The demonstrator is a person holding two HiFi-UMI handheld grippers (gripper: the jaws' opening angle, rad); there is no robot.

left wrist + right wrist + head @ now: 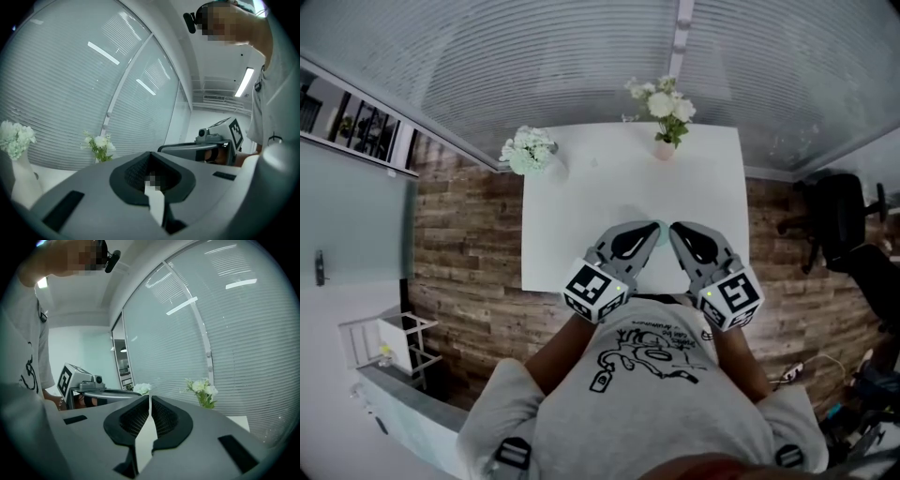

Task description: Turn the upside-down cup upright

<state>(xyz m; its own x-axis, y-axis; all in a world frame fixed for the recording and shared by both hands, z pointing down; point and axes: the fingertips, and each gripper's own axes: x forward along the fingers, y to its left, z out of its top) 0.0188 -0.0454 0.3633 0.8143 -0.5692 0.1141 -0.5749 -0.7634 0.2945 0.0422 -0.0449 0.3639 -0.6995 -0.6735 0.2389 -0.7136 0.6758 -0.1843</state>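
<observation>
Reading the head view: only a pale-green sliver of the cup is seen. It sits on the desk, between the tips of the two grippers, about mid-desk toward the near edge. The rest is covered by the gripper bodies. Which way the mouth points cannot be told, nor how the long axis lies. The cup is not picked up in either gripper view.

Left gripper: jaws are closed together and nothing is held. This is confirmed in the left gripper view, where the pads meet. Right gripper: jaws are likewise closed, the pads meet along a thin line and nothing is gripped. Both are held over the desk, tips angled toward each other and close together, marker cubes toward the person. In each gripper view the other gripper is seen alongside, roughly level.

Around:
- A vase with white flowers is stood at the far edge, right of centre.
- A second white bunch is placed at the far left corner.
- Both are well apart from the cup and the grippers.

Only the grippers themselves are found over the cup.

The blinds are seen behind the desk and the wood floor on both sides. A black chair is seen at right and a white rack at lower left. The bottom of the head view is filled by a grey printed shirt.
</observation>
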